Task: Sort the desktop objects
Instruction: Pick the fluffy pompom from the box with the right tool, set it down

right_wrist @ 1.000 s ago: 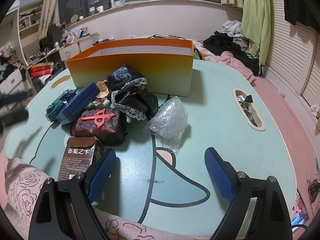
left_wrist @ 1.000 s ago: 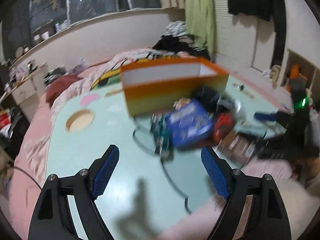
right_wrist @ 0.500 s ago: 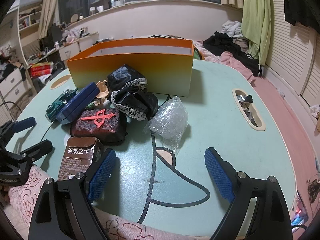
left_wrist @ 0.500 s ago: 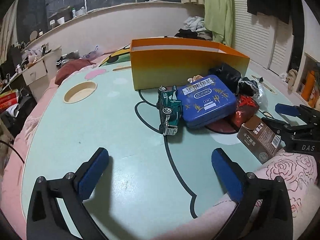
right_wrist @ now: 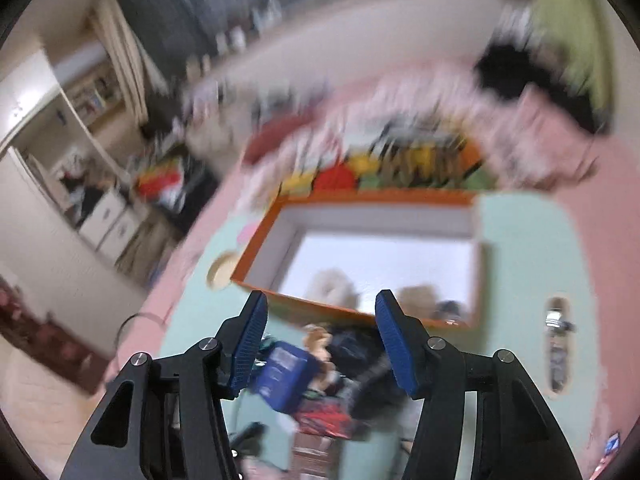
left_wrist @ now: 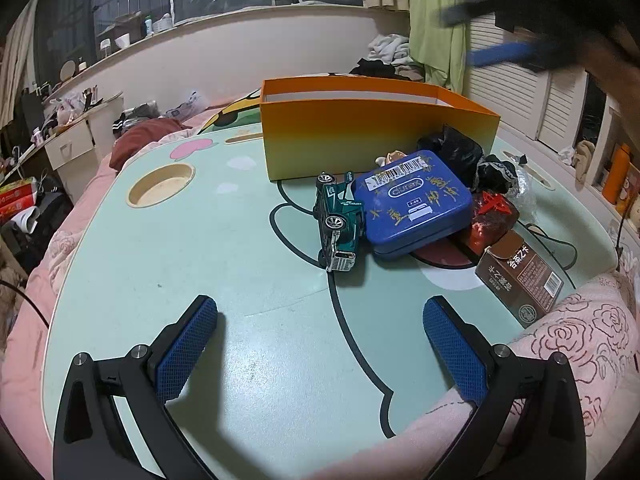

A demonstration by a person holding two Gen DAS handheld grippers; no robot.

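Your left gripper hangs low over the table with its jaws spread wide and nothing between them. Straight ahead of it, at the far side of the pile, stands the orange box, open at the top. In front of the box, ahead and a little to the right of your left gripper, the blue tin rests tilted on the pile. The green toy truck lies on its side, touching the tin's left edge. To the right of the tin sits the red packet, with black bags behind it and the brown carton nearest you on that side.

Your right gripper is up above the box, looking down into it; the view is badly blurred. Its jaws are closing, and nothing sits between them. The tin shows below, between its fingers.
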